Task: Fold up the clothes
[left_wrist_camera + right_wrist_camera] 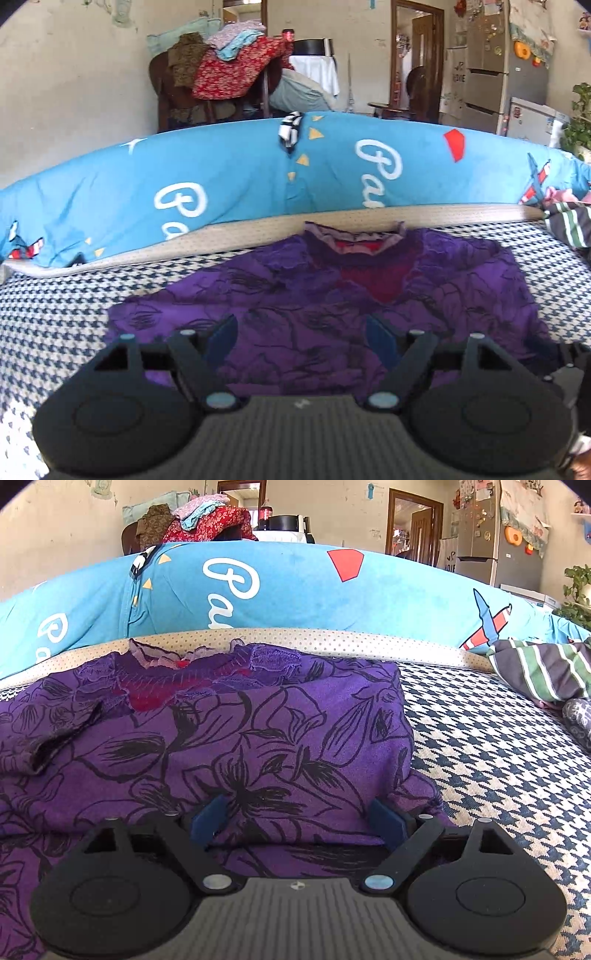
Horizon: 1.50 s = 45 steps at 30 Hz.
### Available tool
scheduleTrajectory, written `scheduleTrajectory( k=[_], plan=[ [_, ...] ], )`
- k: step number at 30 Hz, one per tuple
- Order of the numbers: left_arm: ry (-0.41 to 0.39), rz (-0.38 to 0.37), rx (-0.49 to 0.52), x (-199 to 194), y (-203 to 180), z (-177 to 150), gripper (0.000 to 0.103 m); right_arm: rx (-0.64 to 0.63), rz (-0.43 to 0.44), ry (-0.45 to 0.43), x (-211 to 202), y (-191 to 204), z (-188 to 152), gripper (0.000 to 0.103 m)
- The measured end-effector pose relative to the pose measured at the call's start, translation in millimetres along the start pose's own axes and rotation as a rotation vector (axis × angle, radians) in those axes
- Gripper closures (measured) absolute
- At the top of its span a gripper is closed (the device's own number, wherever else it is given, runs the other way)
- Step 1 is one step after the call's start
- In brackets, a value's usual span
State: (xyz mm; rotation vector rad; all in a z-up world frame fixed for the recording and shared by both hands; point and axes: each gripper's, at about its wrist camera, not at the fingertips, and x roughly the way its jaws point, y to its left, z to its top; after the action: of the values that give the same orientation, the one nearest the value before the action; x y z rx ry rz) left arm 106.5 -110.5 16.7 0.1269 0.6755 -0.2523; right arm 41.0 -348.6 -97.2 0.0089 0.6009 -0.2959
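Both grippers were down low over the bed, pointing toward the far side where the blue quilt point(229, 177) was bunched up in a long roll. The left gripper point(301, 338) sat a bit back from the purple top point(332, 295), with its blue-tipped fingers point(221, 336) spread wide and nothing between them. The right gripper point(299, 818) was much closer in, fingers point(386, 821) also spread wide, and a raised fold of the purple fabric sat right in the gap. The pads weren't closed on it, and I couldn't tell if they were actually touching the cloth.

The top point(240, 738) lay flat-ish on the houndstooth bedspread point(498, 746), neckline pointing away toward the quilt. It's a soft-looking purple fabric with black line-drawn flowers, a frilly pale lace collar and a red panel showing at the neck. From the right wrist view the right edge was folded over into a straight crease.

The bedspread had a navy and cream woven check pattern with a dotted beige border. A striped green, grey and white garment point(543, 668) was crumpled off to the right, near the quilt. The gripper bodies were matte black with a ribbed grey plate in the middle.
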Motion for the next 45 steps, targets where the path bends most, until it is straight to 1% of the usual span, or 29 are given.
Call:
scheduleTrajectory(
  k=[2, 4, 5, 7, 9, 11, 12, 13, 17, 20, 21, 22, 23, 25, 27, 29, 31, 33, 36, 38, 40, 45],
  plan=[
    [0.027, 0.038, -0.065, 6, 22, -3, 0.027, -0.029, -0.027, -0.006, -5, 6, 3, 0.018],
    [0.063, 0.083, -0.135, 13, 42, -4, 0.027, -0.066, -0.052, -0.046, -17, 15, 8, 0.019],
    [0.082, 0.107, -0.170, 16, 51, -4, 0.027, -0.075, -0.043, -0.067, -23, 19, 12, 0.019],
    [0.106, 0.147, -0.241, 21, 71, -5, 0.025, -0.068, 0.037, -0.101, -36, 26, 24, 0.018],
    [0.106, 0.172, -0.302, 22, 84, -5, 0.015, -0.061, 0.144, -0.110, -43, 33, 37, 0.018],
    [0.103, 0.185, -0.334, 23, 91, -5, 0.013, -0.059, 0.273, -0.080, -41, 43, 49, 0.018],
    [0.102, 0.187, -0.334, 23, 92, -5, 0.013, -0.056, 0.339, -0.054, -36, 49, 53, 0.018],
    [0.102, 0.192, -0.325, 24, 91, -5, 0.013, -0.048, 0.386, -0.031, -30, 54, 57, 0.018],
    [0.105, 0.214, -0.284, 30, 84, -6, 0.011, 0.019, 0.514, 0.048, -2, 67, 67, 0.019],
    [0.105, 0.213, -0.284, 33, 83, -5, 0.009, 0.098, 0.592, 0.111, 20, 72, 66, 0.028],
    [0.105, 0.215, -0.286, 34, 84, -5, 0.008, 0.103, 0.612, 0.124, 25, 76, 64, 0.034],
    [0.106, 0.219, -0.291, 35, 85, -5, 0.008, 0.106, 0.626, 0.136, 30, 79, 62, 0.037],
    [0.109, 0.225, -0.296, 36, 86, -5, 0.008, 0.102, 0.633, 0.144, 33, 83, 61, 0.041],
    [0.112, 0.236, -0.319, 38, 92, -6, 0.008, 0.088, 0.653, 0.156, 40, 91, 59, 0.042],
    [0.111, 0.247, -0.347, 38, 99, -5, 0.008, 0.058, 0.646, 0.144, 43, 99, 58, 0.042],
    [0.111, 0.257, -0.382, 39, 107, -5, 0.007, 0.063, 0.649, 0.133, 43, 103, 58, 0.042],
    [0.113, 0.265, -0.421, 39, 116, -5, 0.007, 0.063, 0.662, 0.129, 44, 106, 59, 0.055],
    [0.117, 0.278, -0.454, 40, 124, -6, 0.007, 0.050, 0.666, 0.129, 45, 109, 60, 0.073],
    [0.128, 0.287, -0.492, 41, 133, -8, 0.007, 0.059, 0.675, 0.139, 47, 110, 60, 0.087],
    [0.128, 0.292, -0.507, 41, 137, -8, 0.007, 0.074, 0.680, 0.139, 45, 109, 62, 0.091],
    [0.119, 0.300, -0.517, 39, 140, -8, 0.007, 0.073, 0.667, 0.108, 38, 108, 66, 0.092],
    [0.090, 0.306, -0.530, 35, 144, -6, 0.006, 0.106, 0.566, -0.010, 15, 74, 91, 0.094]
  ],
)
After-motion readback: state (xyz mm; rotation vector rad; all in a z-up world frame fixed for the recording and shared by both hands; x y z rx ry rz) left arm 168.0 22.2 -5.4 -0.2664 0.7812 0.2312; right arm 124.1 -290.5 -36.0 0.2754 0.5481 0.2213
